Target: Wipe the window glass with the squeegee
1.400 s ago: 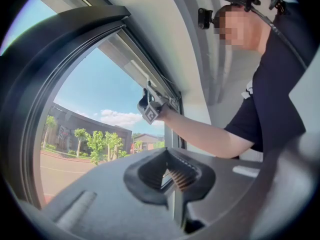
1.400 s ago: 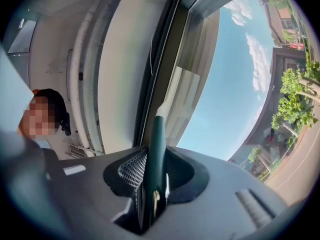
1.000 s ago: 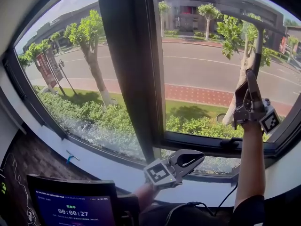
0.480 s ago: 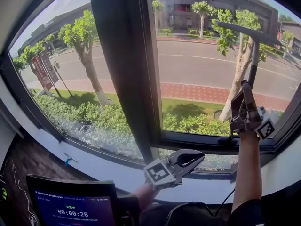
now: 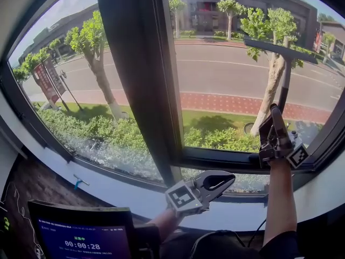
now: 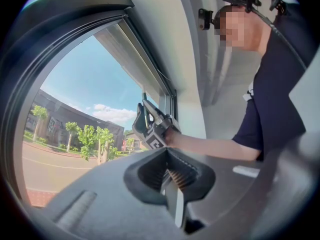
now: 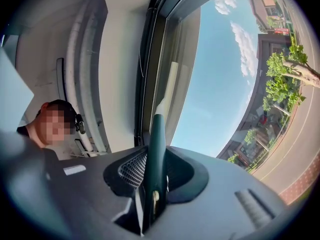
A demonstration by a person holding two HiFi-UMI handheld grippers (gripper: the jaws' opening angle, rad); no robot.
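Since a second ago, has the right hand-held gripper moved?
Yes. The right hand-held gripper, shut on the squeegee, has come down the glass, closer to the bottom window frame.

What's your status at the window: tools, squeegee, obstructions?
Right tool shut on squeegee, blade high at right pane. Left tool shut, empty, low by the sill. No obstruction seen on the glass.
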